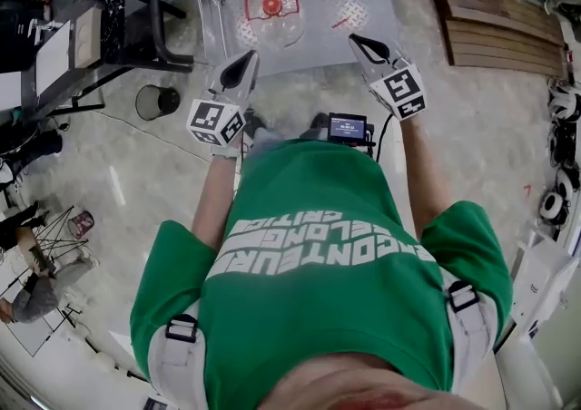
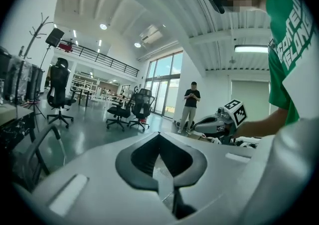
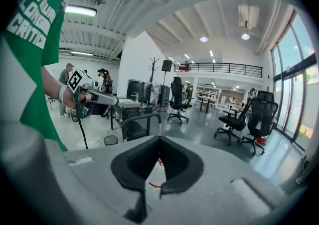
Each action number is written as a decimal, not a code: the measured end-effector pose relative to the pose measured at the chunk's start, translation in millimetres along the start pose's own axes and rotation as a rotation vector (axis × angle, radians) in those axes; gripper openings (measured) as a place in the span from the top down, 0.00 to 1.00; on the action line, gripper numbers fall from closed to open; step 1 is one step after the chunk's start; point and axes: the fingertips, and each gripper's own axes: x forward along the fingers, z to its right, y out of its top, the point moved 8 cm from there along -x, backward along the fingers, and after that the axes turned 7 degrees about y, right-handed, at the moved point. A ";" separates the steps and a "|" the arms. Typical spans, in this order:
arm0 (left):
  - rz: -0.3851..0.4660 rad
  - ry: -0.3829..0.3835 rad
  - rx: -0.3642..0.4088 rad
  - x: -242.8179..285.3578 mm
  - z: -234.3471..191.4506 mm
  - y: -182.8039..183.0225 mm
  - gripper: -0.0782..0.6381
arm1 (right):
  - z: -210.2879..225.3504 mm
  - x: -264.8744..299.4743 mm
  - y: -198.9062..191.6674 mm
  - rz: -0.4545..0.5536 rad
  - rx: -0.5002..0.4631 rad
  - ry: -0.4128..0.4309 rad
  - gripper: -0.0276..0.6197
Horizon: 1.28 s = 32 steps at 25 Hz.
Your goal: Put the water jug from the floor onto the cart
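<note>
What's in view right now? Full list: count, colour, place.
water jug: one, clear with a red cap, on the cart deck
cart: one, grey metal deck with a black handle, in front of the person
pallet: one, brown wood, on the floor right of the cart
bin: one, black, round, on the floor left of the cart
office chairs: several, black, spread over the open floor
bystander: one, dark top, standing near the windows
small screen: one, black, at the person's front
shirt: one, green, on the person
left tongs: one, grey and black, shut, empty
right tongs: one, grey and black, shut, empty
</note>
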 end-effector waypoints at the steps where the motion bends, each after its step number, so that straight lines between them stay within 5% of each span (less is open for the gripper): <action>1: -0.001 -0.014 -0.004 -5.2 0.4 0.0 0.87 | -7.7 -1.9 2.4 0.004 0.003 0.006 0.97; 15: -0.014 -0.094 -0.040 -72.3 -40.7 -9.0 0.87 | -91.1 24.5 29.6 0.008 0.071 -0.044 0.97; 32: -0.002 -0.115 -0.060 -82.8 -55.8 -7.8 0.87 | -110.6 41.3 39.6 -0.003 0.081 -0.060 0.97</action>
